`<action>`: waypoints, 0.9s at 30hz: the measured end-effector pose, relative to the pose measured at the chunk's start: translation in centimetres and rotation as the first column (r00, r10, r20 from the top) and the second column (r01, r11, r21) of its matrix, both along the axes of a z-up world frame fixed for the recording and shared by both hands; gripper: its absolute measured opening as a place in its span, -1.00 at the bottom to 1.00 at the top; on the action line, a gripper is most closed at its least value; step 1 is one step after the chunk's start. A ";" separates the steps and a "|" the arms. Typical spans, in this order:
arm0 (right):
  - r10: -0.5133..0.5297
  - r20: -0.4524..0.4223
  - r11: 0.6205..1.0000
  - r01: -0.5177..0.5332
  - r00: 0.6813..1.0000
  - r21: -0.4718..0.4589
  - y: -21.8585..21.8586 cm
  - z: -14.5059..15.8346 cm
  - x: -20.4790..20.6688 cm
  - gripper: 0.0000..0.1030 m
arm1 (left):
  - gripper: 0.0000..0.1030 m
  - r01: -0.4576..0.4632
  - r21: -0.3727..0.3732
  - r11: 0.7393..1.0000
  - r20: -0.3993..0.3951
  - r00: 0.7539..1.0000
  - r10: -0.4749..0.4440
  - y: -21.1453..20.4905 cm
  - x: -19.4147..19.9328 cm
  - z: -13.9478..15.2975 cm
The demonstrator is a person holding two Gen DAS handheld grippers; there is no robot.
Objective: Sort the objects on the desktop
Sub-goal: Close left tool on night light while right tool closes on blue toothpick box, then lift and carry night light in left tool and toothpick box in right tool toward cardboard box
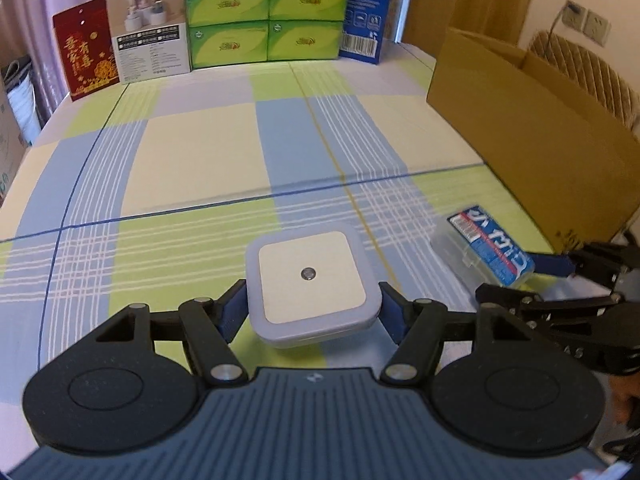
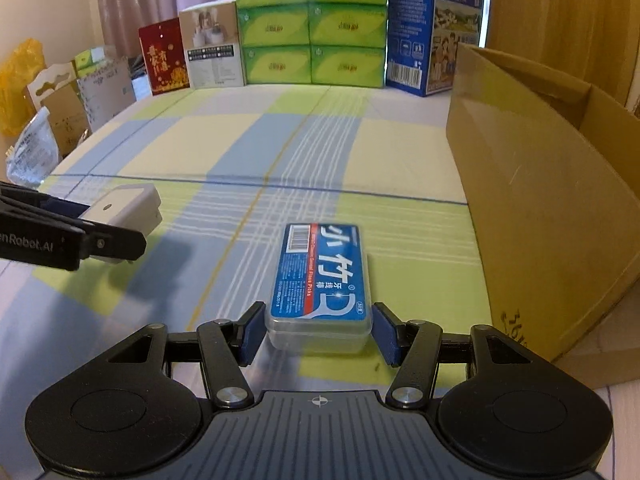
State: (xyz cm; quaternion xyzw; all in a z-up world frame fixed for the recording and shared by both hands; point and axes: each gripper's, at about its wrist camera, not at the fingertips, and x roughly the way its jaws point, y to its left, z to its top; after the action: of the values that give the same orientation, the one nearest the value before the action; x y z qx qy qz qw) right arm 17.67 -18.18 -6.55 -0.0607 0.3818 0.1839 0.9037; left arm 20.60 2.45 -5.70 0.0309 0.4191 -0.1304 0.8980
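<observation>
Left fingers (image 1: 312, 314) clamp white night-light (image 1: 310, 280); right fingers (image 2: 318, 332) clamp "Floss Picks" box (image 2: 320, 280).

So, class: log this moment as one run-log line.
left gripper: shut on night light, lifted | right gripper: around floss pick box, contact unclear | cardboard box: open, at right

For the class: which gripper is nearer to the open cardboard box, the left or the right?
Right. The right gripper, closed around the floss pick case, sits just beside the cardboard box. The left gripper, gripping the white night light, is farther out, beyond the right one.
</observation>
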 end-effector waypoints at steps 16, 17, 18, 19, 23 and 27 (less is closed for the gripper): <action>-0.047 0.012 0.998 0.046 0.999 0.045 -0.1 -0.9 1.8 0.33 | 0.23 0.008 0.020 1.000 0.032 0.999 -0.009 -0.8 0.0 -1.1; -0.048 0.013 0.998 0.047 0.999 0.048 -0.1 -0.9 1.9 0.33 | 0.23 0.008 0.021 1.000 0.033 0.999 -0.009 -0.8 0.0 -1.1; -0.047 0.014 0.998 0.047 0.999 0.047 -0.1 -0.9 2.0 0.33 | 0.23 0.008 0.020 1.000 0.032 0.999 -0.009 -0.8 0.1 -1.1; -0.046 0.019 0.998 0.045 0.999 0.048 -0.1 -0.9 2.1 0.32 | 0.23 0.008 0.018 1.000 0.030 1.000 -0.008 -0.8 0.1 -1.1; -0.023 0.048 0.999 0.021 0.999 0.034 0.4 -0.7 2.2 0.16 | 0.23 0.009 0.013 1.000 0.026 1.000 -0.009 -0.9 0.0 -1.1; -0.023 0.051 1.000 0.022 0.998 0.020 0.8 -0.7 2.2 0.04 | 0.23 0.010 0.014 1.000 0.024 1.000 -0.010 -1.0 0.0 -1.1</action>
State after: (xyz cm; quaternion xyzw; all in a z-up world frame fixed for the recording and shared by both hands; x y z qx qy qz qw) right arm 19.83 -17.40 -7.27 -0.0522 0.3573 0.1761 0.9157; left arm 20.59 1.50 -6.79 0.0406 0.4092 -0.1318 0.9020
